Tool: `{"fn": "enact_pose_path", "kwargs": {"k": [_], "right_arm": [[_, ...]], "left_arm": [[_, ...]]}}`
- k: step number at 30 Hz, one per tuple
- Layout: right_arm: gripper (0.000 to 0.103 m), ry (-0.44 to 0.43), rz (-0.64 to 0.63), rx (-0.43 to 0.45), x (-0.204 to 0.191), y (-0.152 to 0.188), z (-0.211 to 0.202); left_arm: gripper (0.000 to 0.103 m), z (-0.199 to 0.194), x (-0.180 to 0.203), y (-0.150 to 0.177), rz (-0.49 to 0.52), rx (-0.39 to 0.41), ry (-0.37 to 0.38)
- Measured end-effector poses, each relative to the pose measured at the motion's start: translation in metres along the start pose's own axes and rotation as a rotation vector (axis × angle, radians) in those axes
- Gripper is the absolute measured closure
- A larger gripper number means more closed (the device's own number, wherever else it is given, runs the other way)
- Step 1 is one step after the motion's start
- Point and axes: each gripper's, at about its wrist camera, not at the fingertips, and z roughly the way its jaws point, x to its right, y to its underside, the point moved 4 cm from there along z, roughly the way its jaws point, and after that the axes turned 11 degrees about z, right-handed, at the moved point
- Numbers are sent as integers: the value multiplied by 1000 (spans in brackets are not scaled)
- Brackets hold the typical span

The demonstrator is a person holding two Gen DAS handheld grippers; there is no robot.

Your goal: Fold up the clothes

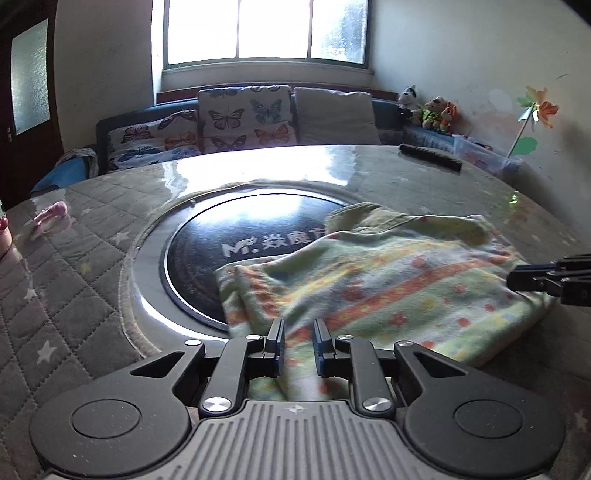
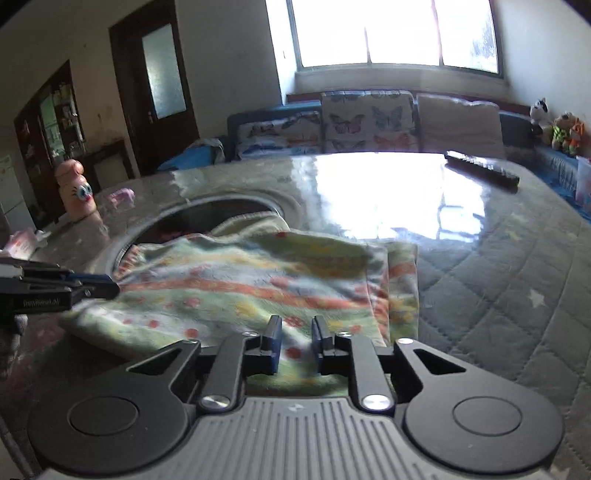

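My left hand-held gripper (image 1: pixel 298 341) and right hand-held gripper (image 2: pixel 295 339) stand narrowly open over the near hem of the garment (image 1: pixel 388 280), gripping nothing. It lies part-folded beside the desk's (image 2: pixel 498 288) central black disc (image 1: pixel 221 236). Next: pinch the hem, fold away.

My left wrist view looks low across the desk (image 1: pixel 92 258) toward the window (image 1: pixel 266 29), close over the garment (image 1: pixel 388 280); my right view faces likewise. Both share garment, sofa (image 2: pixel 369 122), window.
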Motion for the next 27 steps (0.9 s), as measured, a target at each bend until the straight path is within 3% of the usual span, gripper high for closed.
{"fn": "enact_pose_path", "kwargs": {"k": [6, 15, 21, 27], "right_arm": [[86, 18, 13, -1, 10, -12, 1], [86, -42, -41, -15, -17, -47, 51], [88, -18, -52, -40, -12, -58, 79], [87, -35, -44, -21, -16, -66, 75]], "left_arm": [[84, 8, -9, -13, 2, -6, -16], [84, 38, 26, -57, 104, 18, 73], [84, 69, 25, -64, 109, -27, 74], [84, 73, 22, -66, 104, -28, 71]]}}
